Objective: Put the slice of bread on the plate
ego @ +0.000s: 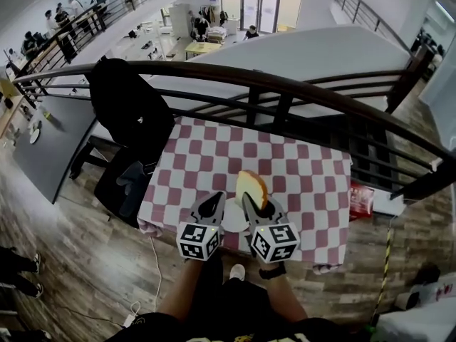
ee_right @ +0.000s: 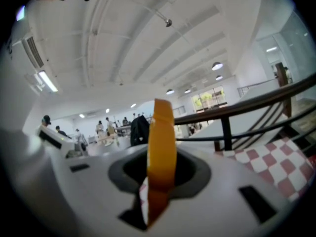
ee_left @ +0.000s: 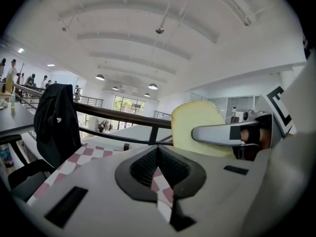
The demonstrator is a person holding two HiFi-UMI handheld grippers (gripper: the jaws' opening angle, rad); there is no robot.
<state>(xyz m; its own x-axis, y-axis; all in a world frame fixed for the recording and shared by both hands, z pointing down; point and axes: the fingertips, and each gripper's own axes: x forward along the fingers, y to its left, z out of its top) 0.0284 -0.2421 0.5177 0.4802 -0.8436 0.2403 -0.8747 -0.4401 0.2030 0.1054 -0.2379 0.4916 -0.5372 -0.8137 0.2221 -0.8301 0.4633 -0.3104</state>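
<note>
Bread slice (ego: 251, 189), grasped edgewise in the right fingers (ego: 255, 209), hangs upright at 1 o'clock of the plate (ego: 234, 224); left fingers (ego: 211, 206) clenched, empty. Best lower it, tilt flat, then release.

I see a checkered table (ego: 306, 164), black jacket (ego: 130, 109) draped left of it, dark railing (ego: 285, 89) behind it, red packet (ego: 361, 198) right of it
</note>
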